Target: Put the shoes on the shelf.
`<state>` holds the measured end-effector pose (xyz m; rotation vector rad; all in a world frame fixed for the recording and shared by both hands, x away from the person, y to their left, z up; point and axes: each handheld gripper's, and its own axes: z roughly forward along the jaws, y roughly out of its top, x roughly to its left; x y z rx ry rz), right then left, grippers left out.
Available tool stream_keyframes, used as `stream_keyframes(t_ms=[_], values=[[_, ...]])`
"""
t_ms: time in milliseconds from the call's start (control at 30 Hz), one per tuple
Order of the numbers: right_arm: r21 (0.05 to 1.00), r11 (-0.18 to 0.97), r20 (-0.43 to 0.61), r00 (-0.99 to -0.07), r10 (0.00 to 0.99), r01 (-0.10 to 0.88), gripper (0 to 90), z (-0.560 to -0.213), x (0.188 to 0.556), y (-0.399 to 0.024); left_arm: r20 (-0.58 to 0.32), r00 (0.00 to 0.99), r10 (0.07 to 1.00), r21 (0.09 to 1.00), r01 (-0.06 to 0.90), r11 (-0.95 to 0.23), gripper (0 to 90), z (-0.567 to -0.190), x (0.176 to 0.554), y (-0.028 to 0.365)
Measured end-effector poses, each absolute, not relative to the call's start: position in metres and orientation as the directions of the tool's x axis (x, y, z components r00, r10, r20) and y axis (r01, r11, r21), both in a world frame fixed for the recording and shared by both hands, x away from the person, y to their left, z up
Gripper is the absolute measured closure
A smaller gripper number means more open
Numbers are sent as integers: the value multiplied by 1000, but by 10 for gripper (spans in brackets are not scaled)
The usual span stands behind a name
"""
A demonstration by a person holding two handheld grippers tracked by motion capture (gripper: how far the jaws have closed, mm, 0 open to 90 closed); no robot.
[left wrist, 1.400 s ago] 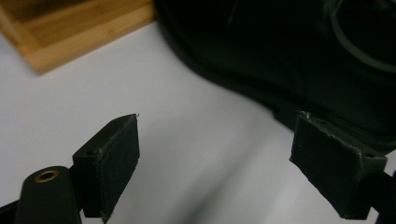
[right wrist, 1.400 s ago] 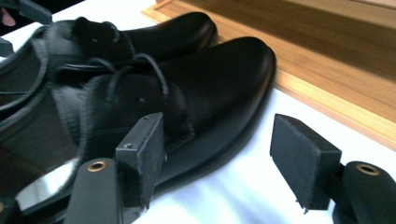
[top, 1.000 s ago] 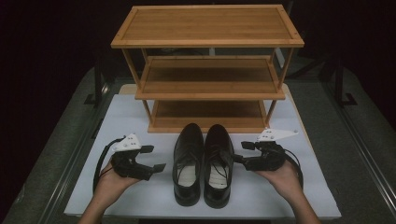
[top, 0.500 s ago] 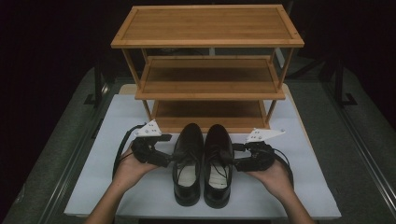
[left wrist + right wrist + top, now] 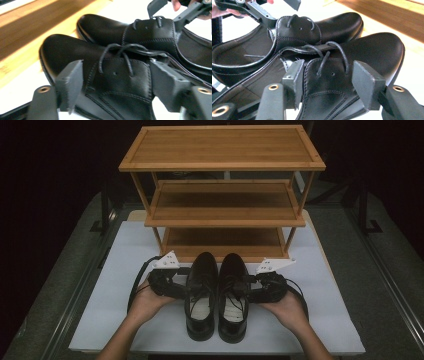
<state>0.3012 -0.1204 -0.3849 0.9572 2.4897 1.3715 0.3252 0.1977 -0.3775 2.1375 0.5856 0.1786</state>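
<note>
Two black shoes side by side on white bench [image 5: 125, 255], toes toward rack [image 5: 222, 190]. My left gripper [image 5: 177, 282] at outer side of left shoe [image 5: 201, 292]; jaws straddle laced part, just been closing, pads seem not yet pressing. My right gripper [image 5: 248, 286] at outer side of right shoe [image 5: 233, 292], jaws around laces, also just been closing, small gaps visible.

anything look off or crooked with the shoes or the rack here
Nothing stands out. The two black shoes, left shoe and right shoe, stand upright side by side with toes toward the wooden rack, laces tied. The rack looks level and its shelves bare. The left gripper and right gripper flank the shoes at the laces.
</note>
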Motion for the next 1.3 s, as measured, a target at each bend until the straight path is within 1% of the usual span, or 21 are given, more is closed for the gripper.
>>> stream_keyframes(t_ms=[67,133,167,200,267,300,333,433,567,700,800,867,1000,1300], values=[[796,397,157,-790,593,456,456,-385,299,-119,-74,883,464,787,337,-516,320,-379,323,196],[778,444,112,-792,600,446,463,-386,296,-116,-70,891,449,781,329,-531,353,-381,321,195],[773,456,99,-793,601,442,493,-387,295,-114,-81,895,439,781,330,-530,393,-382,320,194],[776,453,103,-797,595,438,523,-389,294,-114,-87,896,436,783,332,-526,437,-382,319,194],[782,446,108,-798,592,436,559,-389,293,-114,-86,899,429,784,327,-528,459,-382,319,194],[788,442,109,-805,583,428,608,-388,292,-114,-83,901,425,784,322,-530,517,-381,318,194],[788,442,109,-805,583,428,608,-388,292,-114,-69,902,427,781,315,-540,517,-381,318,194],[790,442,107,-805,584,426,670,-388,291,-113,-78,901,427,777,324,-540,605,-380,317,194],[789,436,118,-803,585,434,763,-388,290,-112,-66,900,431,771,320,-551,764,-376,312,192],[789,431,124,-800,587,439,852,-389,289,-112,-81,893,443,781,333,-529,850,-378,311,194],[789,417,138,-792,595,451,860,-389,289,-113,-85,880,467,783,349,-515,866,-377,309,194],[793,406,142,-786,601,454,862,-389,289,-113,-69,873,482,787,345,-511,868,-376,307,193],[806,388,107,-755,647,446,868,-383,287,-116,-47,855,517,797,344,-496,870,-371,306,193],[812,357,108,-720,686,462,869,-379,291,-123,-42,814,579,814,364,-453,872,-364,307,201]])
